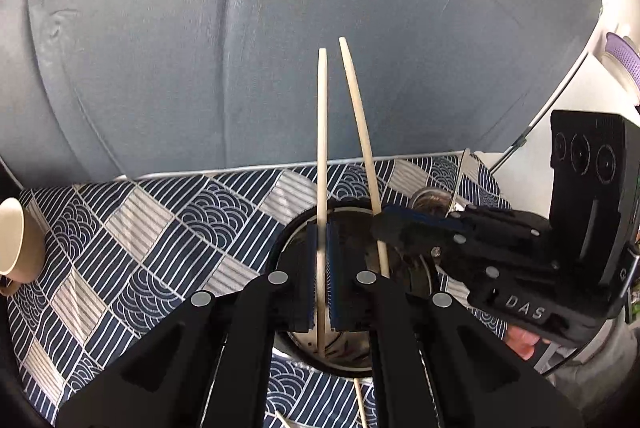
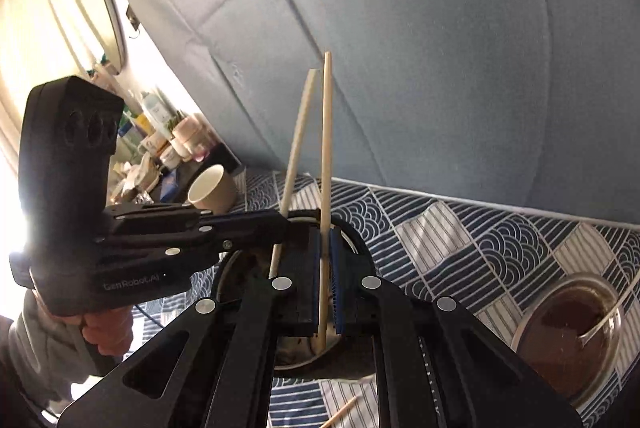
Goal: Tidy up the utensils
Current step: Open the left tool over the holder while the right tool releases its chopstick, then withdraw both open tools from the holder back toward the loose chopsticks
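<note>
Each gripper holds one pale wooden chopstick upright over a round dark-rimmed bowl [image 1: 340, 370] [image 2: 292, 366]. In the left wrist view my left gripper [image 1: 320, 232] is shut on a chopstick [image 1: 322, 131] whose lower end reaches down into the bowl. My right gripper [image 1: 378, 226] comes in from the right, shut on the second chopstick [image 1: 358, 107]. From the right wrist camera, the right gripper [image 2: 325, 240] clamps its chopstick [image 2: 327, 147], while the left gripper [image 2: 285, 224] enters from the left with the other chopstick [image 2: 298, 131]. The two sticks stand close together, tips apart.
A patterned navy and white cloth [image 1: 140, 228] covers the table. A beige cup [image 1: 16, 240] [image 2: 212, 193] lies at the left. A glass bowl [image 2: 572, 320] holds brown contents and a spoon. Loose chopsticks [image 1: 358, 400] [image 2: 340, 414] lie near the front. Blue-grey cushions [image 1: 280, 27] rise behind.
</note>
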